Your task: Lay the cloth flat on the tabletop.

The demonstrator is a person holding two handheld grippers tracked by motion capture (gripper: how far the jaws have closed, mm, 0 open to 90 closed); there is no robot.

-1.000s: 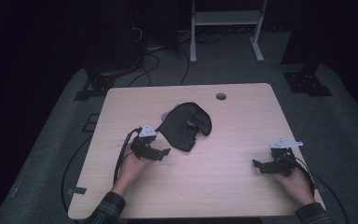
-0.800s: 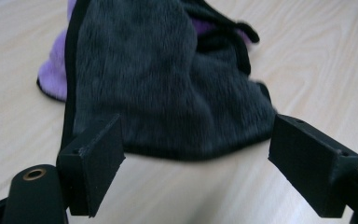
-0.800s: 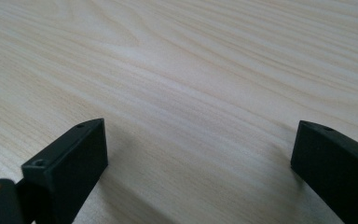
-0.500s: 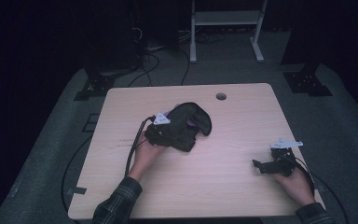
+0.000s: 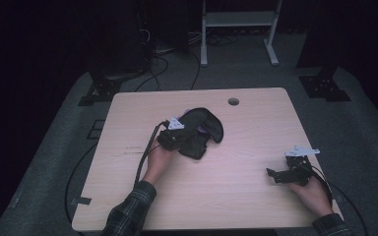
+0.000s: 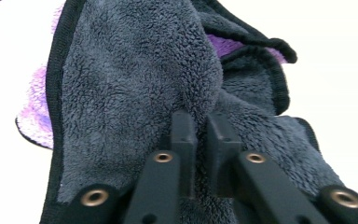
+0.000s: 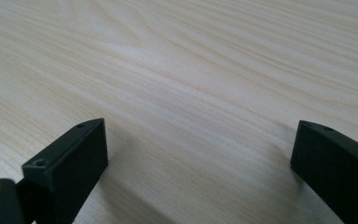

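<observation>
1. Dark grey fleece cloth (image 5: pixel 200 132), black-edged with a purple underside, lies crumpled on the pale wood counter (image 5: pixel 226 196), left of centre.
2. Left hand-held gripper (image 5: pixel 173 139) sits at the cloth's near-left edge; its jaws have just been closing and now pinch a fold of the fleece (image 6: pixel 168 84).
3. Right hand-held gripper (image 5: pixel 280 175) rests near the counter's right edge, well apart from the cloth, jaws spread wide over bare wood (image 7: pixel 191 93).
</observation>
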